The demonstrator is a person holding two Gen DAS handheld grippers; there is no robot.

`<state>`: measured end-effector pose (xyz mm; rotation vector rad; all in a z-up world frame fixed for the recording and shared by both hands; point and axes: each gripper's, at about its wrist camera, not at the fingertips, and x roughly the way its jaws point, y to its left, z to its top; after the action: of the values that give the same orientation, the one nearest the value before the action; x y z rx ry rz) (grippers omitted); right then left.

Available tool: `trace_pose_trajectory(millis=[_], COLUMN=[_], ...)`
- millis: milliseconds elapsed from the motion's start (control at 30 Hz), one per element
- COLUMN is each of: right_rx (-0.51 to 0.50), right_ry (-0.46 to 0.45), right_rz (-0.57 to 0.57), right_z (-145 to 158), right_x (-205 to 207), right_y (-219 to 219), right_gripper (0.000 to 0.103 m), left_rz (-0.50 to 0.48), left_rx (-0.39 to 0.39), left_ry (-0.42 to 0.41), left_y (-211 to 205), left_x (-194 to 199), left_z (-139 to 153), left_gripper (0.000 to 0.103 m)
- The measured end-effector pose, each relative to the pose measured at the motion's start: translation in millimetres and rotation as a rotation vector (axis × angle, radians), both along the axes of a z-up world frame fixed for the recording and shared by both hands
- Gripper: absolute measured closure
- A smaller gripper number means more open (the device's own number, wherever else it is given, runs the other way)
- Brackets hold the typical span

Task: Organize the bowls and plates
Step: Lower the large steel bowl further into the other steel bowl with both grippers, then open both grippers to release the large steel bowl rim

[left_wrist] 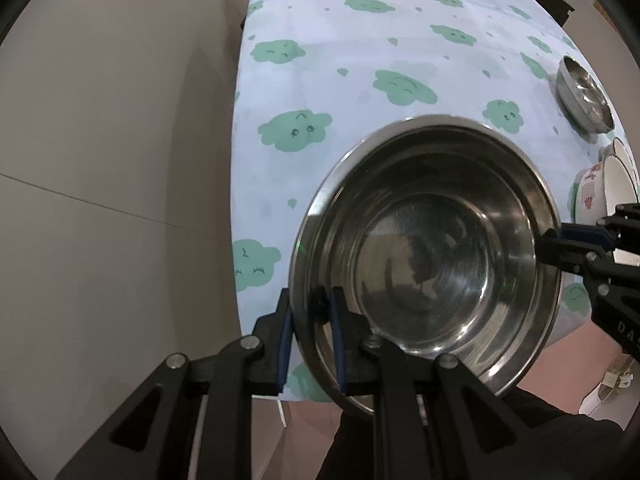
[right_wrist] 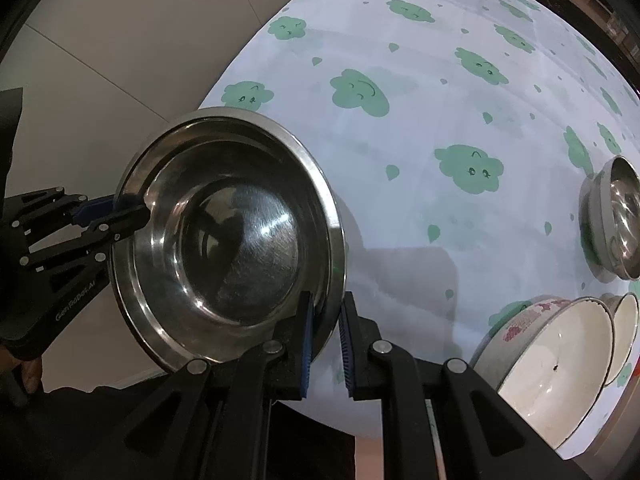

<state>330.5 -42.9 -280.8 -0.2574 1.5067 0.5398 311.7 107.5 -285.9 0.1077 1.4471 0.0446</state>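
Observation:
A large steel bowl is held tilted above the near edge of the table, gripped on opposite rims by both grippers. My left gripper is shut on its rim, one pad inside and one outside. My right gripper is shut on the other side of the rim; the same bowl fills the left of the right wrist view. The right gripper also shows in the left wrist view, and the left gripper in the right wrist view. A small steel bowl stands further back, also seen in the right wrist view.
The table has a pale blue cloth with green clouds. Two white enamel bowls lie tilted near the front right corner, and show at the right edge in the left wrist view. Beige floor lies left of the table.

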Motion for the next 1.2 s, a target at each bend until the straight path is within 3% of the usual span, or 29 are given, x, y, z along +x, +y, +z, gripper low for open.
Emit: trace_pose_trajectory(millis=[600,767,933,1200], right_rx=[-0.007,-0.002,0.015,0.030], right_ry=[0.041,0.023,-0.015,-0.062], right_rz=[0.006,0.001,-0.007,-0.017], right_z=[-9,-5,9,29], right_x=[1,-1,1,-3], right_y=[1,0,1,3], right_gripper=[0.086,0.085,0.085,0.085], left_rz=[0.001,0.001,-0.001,-0.018], left_rx=[0.008,0.006,0.009,-0.010], left_ry=[0.013,-0.010,-0.066,-0.106], left_y=[0,-1,0,2], left_x=[0,1,3,0], left_z=[-4,1,18,33], left_gripper=[0.088,0.077,0.056,0.050])
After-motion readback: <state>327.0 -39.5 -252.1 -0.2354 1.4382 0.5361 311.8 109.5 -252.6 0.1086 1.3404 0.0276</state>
